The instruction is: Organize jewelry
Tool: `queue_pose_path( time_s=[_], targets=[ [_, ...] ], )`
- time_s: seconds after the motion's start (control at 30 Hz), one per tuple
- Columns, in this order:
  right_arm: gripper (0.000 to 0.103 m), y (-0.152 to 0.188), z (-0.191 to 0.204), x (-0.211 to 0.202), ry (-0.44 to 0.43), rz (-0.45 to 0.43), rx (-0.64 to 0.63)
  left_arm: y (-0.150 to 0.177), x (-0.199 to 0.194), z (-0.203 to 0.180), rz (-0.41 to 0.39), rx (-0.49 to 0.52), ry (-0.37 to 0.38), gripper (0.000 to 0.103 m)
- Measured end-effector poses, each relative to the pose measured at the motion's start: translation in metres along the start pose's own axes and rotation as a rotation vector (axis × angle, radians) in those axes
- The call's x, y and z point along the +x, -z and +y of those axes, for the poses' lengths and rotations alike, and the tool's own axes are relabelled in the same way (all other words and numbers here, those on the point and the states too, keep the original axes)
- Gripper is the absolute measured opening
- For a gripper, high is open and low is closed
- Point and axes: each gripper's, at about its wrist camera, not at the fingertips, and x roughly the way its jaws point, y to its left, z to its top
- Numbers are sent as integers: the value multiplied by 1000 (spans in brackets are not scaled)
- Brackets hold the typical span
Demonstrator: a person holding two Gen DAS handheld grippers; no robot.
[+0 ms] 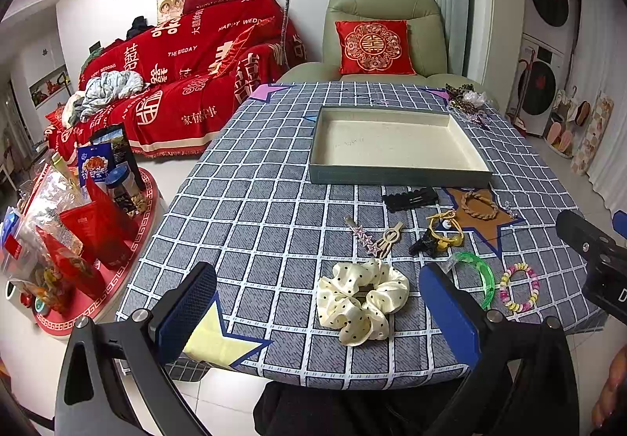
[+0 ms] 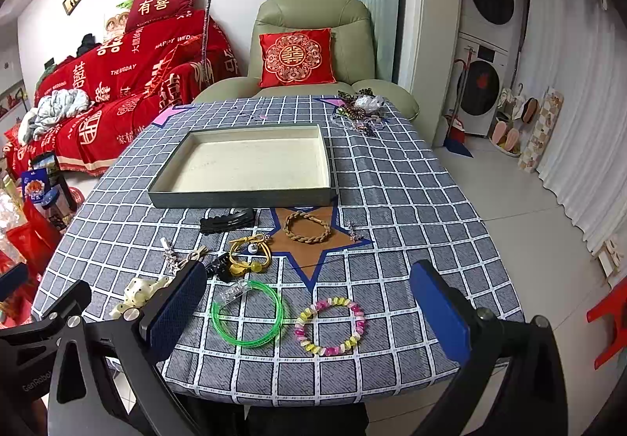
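Nearest the cameras, both grippers are hovering over the front edge of the desk (image 2: 392, 200) with their fingers spread wide apart and gripping nothing: the left gripper (image 1: 317, 310) is bracketing a cream polka-dot scrunchie (image 1: 362, 298) lying on the checked cloth, and the right gripper (image 2: 309, 314) is framing a green plastic bangle (image 2: 247, 313) and a pink-and-yellow bead bracelet (image 2: 332, 325) lying just beside each other. Judging by this, the sorting is only starting; nothing is lying in the tray yet, and the next move probably calls for lowering one set of fingers around a single piece, closing gently, and carrying it forward over the tray wall. The scrunchie is looking soft and puffy, easy to pinch; the bangle is looking thin and rigid, so it may be slipping flat under the fingers. A little farther in, a yellow cord bracelet (image 2: 249, 253), a black claw clip (image 2: 219, 266), a star-studded hair clip (image 1: 364, 238) and a beige clip (image 1: 390, 238) are crowding together, with a braided tan bracelet (image 2: 307, 226) resting on a brown star patch and a black hair clip (image 2: 227, 220) sitting just before the tray. Beyond them the shallow grey tray (image 2: 241, 197) with its cream lining is sitting empty, and at the far right corner a tangled heap of more jewelry (image 2: 360, 108) is waiting.
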Motion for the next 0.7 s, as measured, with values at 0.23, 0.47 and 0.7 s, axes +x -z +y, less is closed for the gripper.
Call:
queue_pose_path(
  time_s=[0.23,0.47,0.7],
  targets=[
    [103,0,0,0,-1,1,1,0,0,0,1,1,0,103],
    [103,1,-1,3,1,5,2,5,2,2,8,1,2,103],
    [103,3,-4,10,6,23,8,10,15,3,51,5,17,103]
  ],
)
